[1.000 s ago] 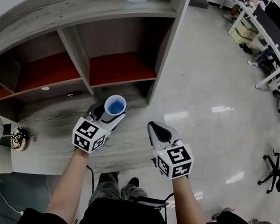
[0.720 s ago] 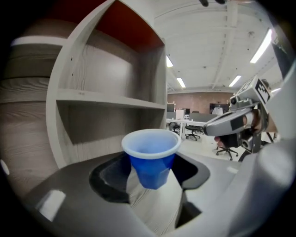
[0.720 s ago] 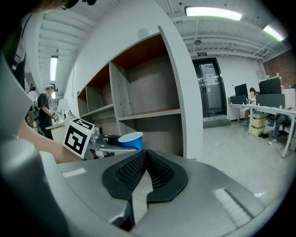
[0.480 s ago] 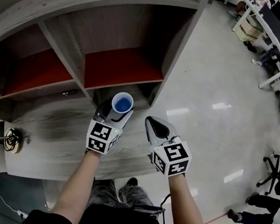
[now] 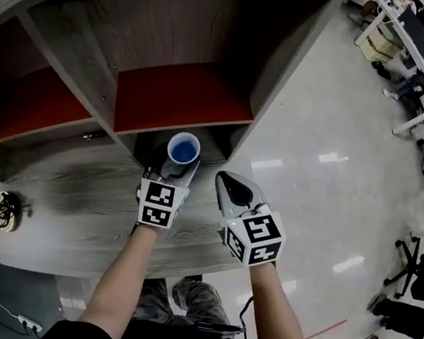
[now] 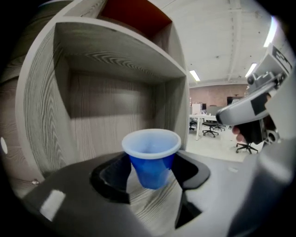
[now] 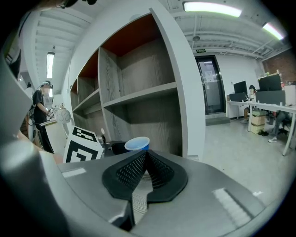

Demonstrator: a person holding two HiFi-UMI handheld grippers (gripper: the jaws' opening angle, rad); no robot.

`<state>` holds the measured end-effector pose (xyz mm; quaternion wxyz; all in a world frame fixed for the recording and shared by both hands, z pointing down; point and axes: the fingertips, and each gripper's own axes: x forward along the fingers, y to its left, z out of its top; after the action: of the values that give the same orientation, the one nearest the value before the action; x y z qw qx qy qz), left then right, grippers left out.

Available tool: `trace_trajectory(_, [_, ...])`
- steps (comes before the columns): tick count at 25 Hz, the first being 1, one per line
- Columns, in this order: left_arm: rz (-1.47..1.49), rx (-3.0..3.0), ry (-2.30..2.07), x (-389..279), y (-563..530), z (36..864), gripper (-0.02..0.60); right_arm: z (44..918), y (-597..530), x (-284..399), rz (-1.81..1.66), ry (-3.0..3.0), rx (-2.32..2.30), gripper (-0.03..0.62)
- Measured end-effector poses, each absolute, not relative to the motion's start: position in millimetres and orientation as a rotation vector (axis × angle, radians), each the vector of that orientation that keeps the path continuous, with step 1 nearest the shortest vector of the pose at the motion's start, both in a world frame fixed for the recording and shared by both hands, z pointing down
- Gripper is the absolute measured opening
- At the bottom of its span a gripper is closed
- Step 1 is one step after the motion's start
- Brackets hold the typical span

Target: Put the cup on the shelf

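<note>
**Cup Arrives at the Shelf's Mouth**

A small blue plastic cup [image 5: 183, 149] with a pale rim stands upright in the left gripper [image 5: 174, 168], whose two black jaws pinch its lower wall from either side. The rim rides clear above them and nothing shows inside. The cup hangs at the opening of a low compartment [image 6: 108, 109] at the right end of the grey wood-grain shelf unit [image 5: 180, 96], over the pale wood-grain ledge [image 5: 72, 186] that runs along its front. In the left gripper view its base appears to float just off the board rather than rest on it.

The right gripper [image 5: 227, 182] is held just beside the left with its ribbed jaws pressed together on nothing — it takes no part in the carry.

The step in hand looks like the final approach. The next move likely calls for easing the cup forward into the compartment, lowering it until the base sits flat, then spreading the jaws and drawing straight back so the light cup does not tip.
</note>
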<state>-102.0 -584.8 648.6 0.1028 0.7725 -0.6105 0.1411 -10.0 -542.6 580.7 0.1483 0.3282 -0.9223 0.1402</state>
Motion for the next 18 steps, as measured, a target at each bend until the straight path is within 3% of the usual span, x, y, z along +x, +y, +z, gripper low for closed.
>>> trace_trajectory(18, [0.496,2.075,-1.952,-124.1,-620.4,698.8,0.265,610.3,-560.8,-10.9,0.442,-2.625,0.962,0.012])
